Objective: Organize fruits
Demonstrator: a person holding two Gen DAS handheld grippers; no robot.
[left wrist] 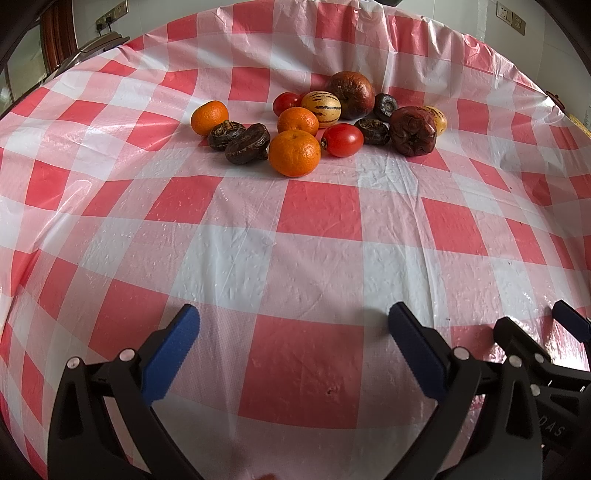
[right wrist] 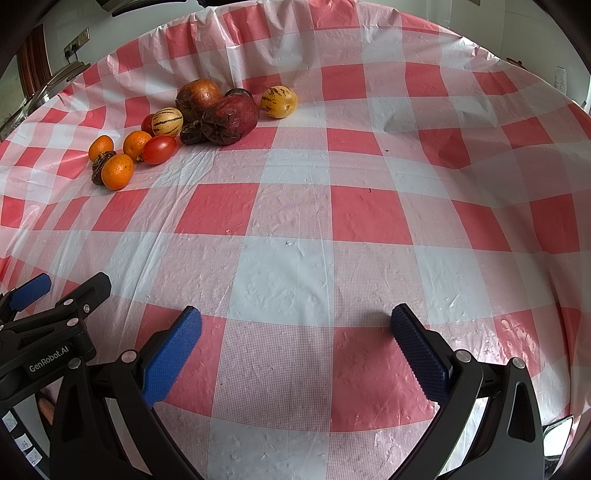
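A heap of fruit lies on the red-and-white checked tablecloth (left wrist: pixel 317 218), far from both grippers. Three oranges show, the nearest one (left wrist: pixel 294 153) in front, with a red tomato (left wrist: pixel 342 139) beside it, a striped yellow melon (left wrist: pixel 320 104), dark wrinkled fruits (left wrist: pixel 247 143) and two dark red pomegranates (left wrist: pixel 413 131). In the right wrist view the same heap sits upper left: front orange (right wrist: pixel 117 171), tomato (right wrist: pixel 159 149), pomegranate (right wrist: pixel 232 119), a second yellow melon (right wrist: pixel 279 102). My left gripper (left wrist: pixel 293 332) is open and empty near the table's front. My right gripper (right wrist: pixel 295 334) is open and empty too.
The right gripper's fingers (left wrist: pixel 517 332) show at the lower right of the left wrist view; the left gripper's body (right wrist: pixel 55 317) shows at the lower left of the right wrist view. Wall sockets (left wrist: pixel 110 16) and a metal appliance (left wrist: pixel 98 42) stand beyond the table's far left edge.
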